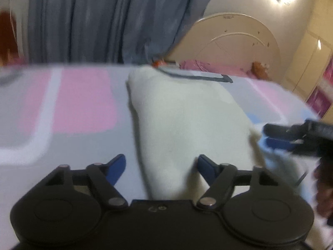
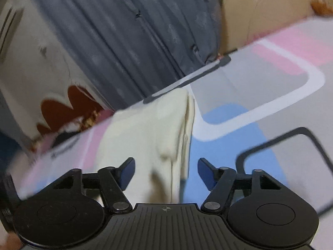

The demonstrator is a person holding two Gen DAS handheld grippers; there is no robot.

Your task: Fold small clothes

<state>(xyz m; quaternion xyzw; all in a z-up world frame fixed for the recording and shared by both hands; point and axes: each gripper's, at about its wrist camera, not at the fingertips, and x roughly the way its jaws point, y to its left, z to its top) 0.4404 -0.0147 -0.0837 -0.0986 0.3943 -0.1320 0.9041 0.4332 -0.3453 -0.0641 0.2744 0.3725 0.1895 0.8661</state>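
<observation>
A cream-white small garment (image 1: 183, 120) lies folded lengthwise on the patterned bed sheet (image 1: 83, 104). My left gripper (image 1: 161, 164) stands open over its near end, the left fingertip above bare sheet and the right one above the cloth. At the garment's right edge my right gripper (image 1: 268, 135) shows blurred, jaws apart. In the right wrist view the garment (image 2: 145, 129) runs away from me with its layered folded edge on the right. My right gripper (image 2: 166, 164) is open, that edge lying between the fingers without the pads pressing it.
The sheet (image 2: 239, 145) has pink, blue and grey blocks with white and dark outlines. Grey-blue curtains (image 1: 93, 20) hang behind the bed's far edge. A cream headboard (image 1: 235, 41) and pink pillows (image 1: 199, 64) are at the back right. A blurred hand (image 1: 324, 187) holds the right gripper.
</observation>
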